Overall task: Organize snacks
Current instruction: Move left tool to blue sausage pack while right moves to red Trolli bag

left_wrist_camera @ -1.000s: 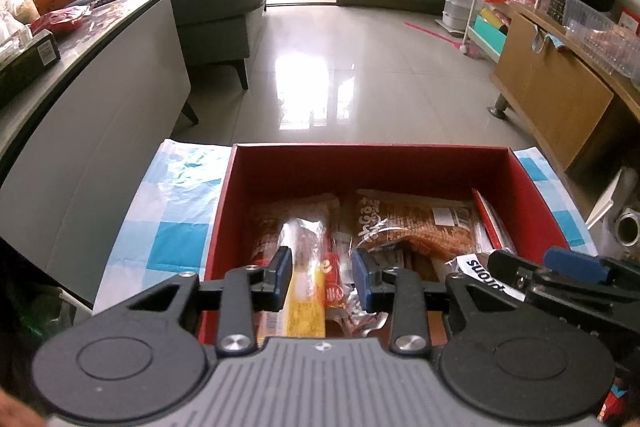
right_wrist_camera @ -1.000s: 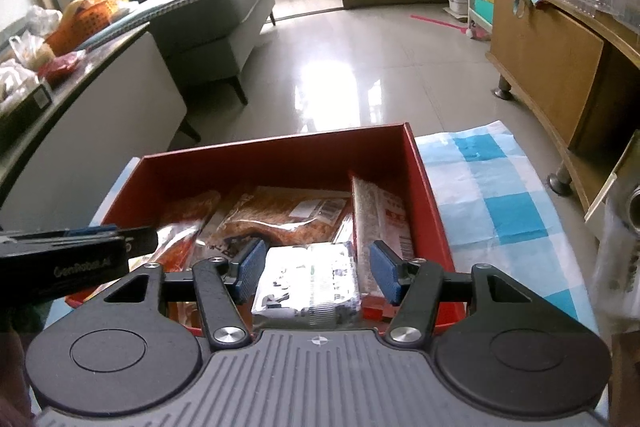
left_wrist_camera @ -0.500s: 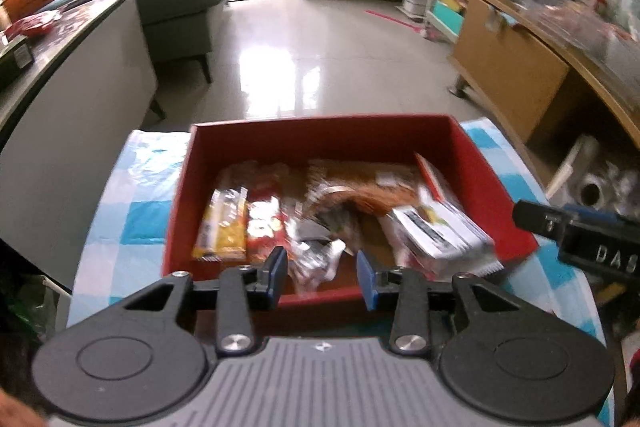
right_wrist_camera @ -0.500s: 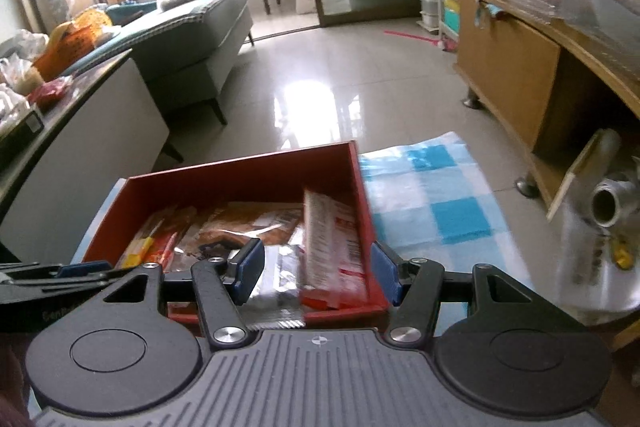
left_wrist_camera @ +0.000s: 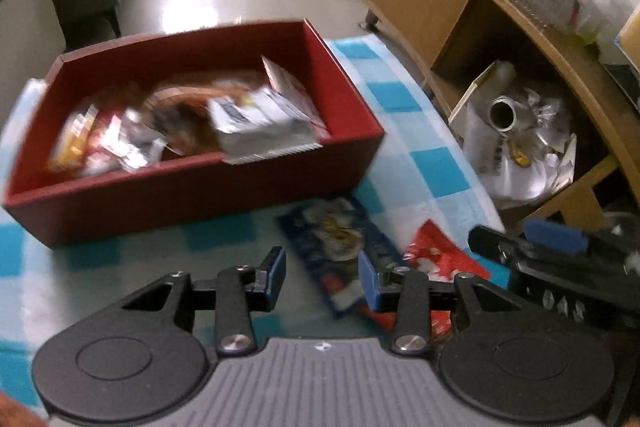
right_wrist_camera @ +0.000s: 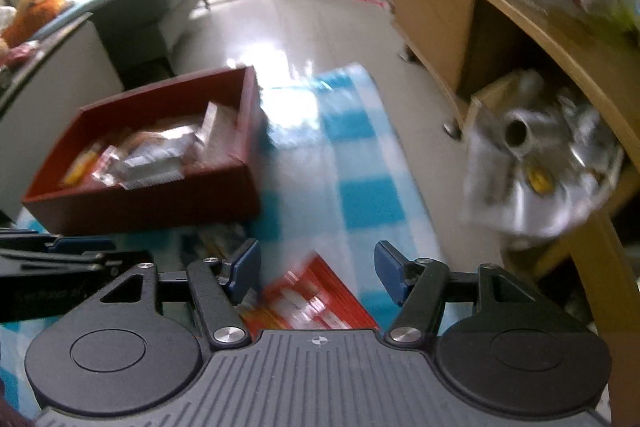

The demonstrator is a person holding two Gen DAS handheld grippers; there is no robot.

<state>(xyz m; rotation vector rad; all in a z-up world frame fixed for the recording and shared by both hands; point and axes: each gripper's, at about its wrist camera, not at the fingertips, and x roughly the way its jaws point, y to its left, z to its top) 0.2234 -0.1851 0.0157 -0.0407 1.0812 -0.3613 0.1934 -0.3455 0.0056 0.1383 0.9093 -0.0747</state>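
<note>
Most of the job looks done: the red cardboard box (left_wrist_camera: 192, 187) on the checked blue-and-white cloth (left_wrist_camera: 420, 131) already holds a heap of crinkly foil and plastic packets. Two flat packets remain outside, just in front of it (a glossy blue one (left_wrist_camera: 340, 247) and a red one (right_wrist_camera: 312, 303)). Both the left tongs (left_wrist_camera: 322, 277) and right tongs (right_wrist_camera: 316, 271) have just been opening and grip nothing.
</note>
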